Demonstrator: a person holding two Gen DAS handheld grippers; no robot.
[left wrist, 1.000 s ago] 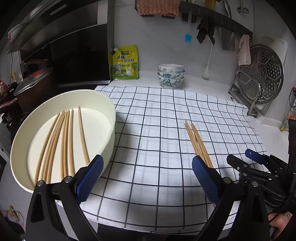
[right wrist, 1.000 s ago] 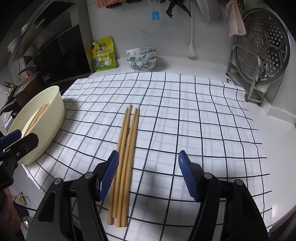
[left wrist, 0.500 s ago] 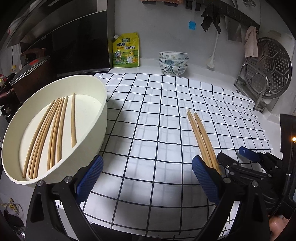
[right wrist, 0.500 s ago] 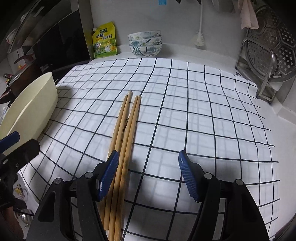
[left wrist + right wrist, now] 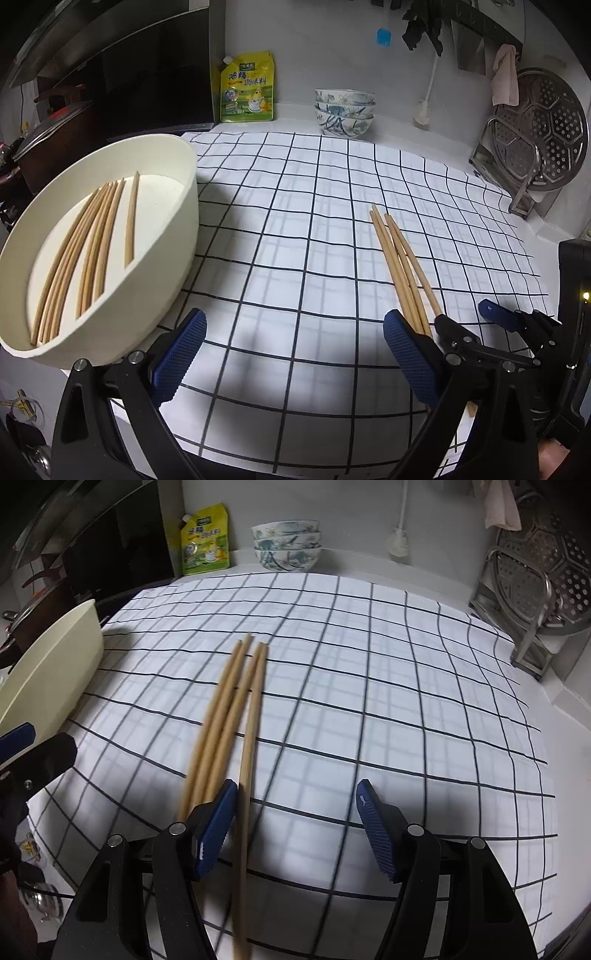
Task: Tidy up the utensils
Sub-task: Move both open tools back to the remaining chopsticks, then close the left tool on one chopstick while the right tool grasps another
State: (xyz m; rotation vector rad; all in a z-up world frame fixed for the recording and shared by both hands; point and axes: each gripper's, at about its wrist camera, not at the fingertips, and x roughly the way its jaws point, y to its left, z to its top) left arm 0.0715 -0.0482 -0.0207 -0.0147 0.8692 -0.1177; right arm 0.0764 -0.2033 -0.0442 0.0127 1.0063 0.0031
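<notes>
- The right gripper point(image 5: 297, 825) is sinking toward the loose chopsticks point(image 5: 231, 716) on the checked cloth point(image 5: 369, 686); they are filling more of its view than a second ago.
- Its left pad point(image 5: 214, 830), earlier hanging over the left side of the bundle, is now sitting between the sticks, with the rightmost one lying inside the open jaws.
- The left gripper point(image 5: 293, 356) is also lowering; the cream basin point(image 5: 184, 229) and cloth are looming nearer.
- In the left view, the right gripper is edging closer to the chopsticks' near ends.
</notes>
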